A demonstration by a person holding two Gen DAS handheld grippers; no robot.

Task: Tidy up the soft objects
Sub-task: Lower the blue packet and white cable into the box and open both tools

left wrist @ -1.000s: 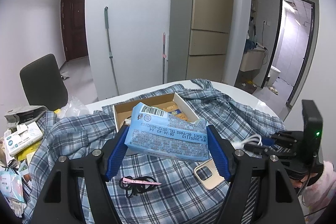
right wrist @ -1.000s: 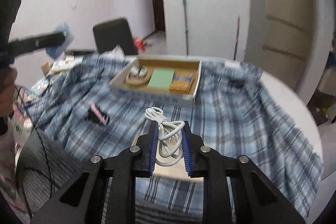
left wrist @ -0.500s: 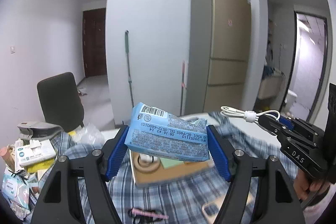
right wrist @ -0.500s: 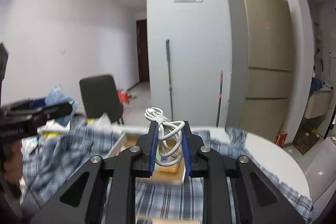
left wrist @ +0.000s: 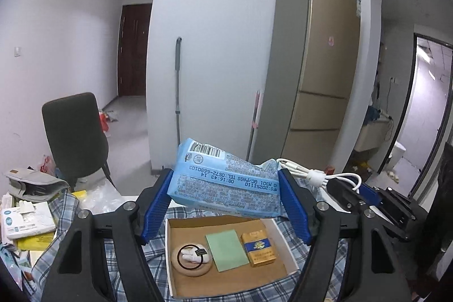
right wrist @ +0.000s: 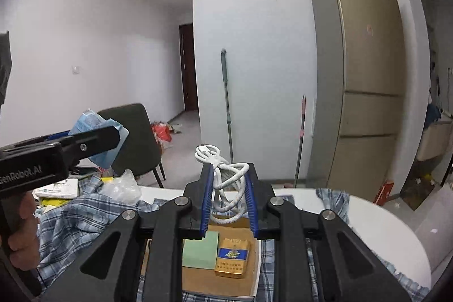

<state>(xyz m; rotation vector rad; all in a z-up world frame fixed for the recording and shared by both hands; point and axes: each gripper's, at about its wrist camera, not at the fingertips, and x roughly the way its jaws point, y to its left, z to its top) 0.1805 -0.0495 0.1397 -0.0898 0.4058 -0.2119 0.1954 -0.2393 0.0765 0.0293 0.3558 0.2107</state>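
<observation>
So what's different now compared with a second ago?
Both grippers have lifted up and moved over the cardboard box. A second ago they hung low over the checked cloth. The left gripper still clamps the blue packet, and the right gripper still clamps the coiled white cable. Nothing was picked up or let go; the box contents look unchanged.

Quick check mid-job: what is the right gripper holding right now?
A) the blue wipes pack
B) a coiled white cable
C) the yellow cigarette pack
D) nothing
B: the right gripper is clamped on the coiled white cable; the blue wipes pack is in the left gripper.
</observation>
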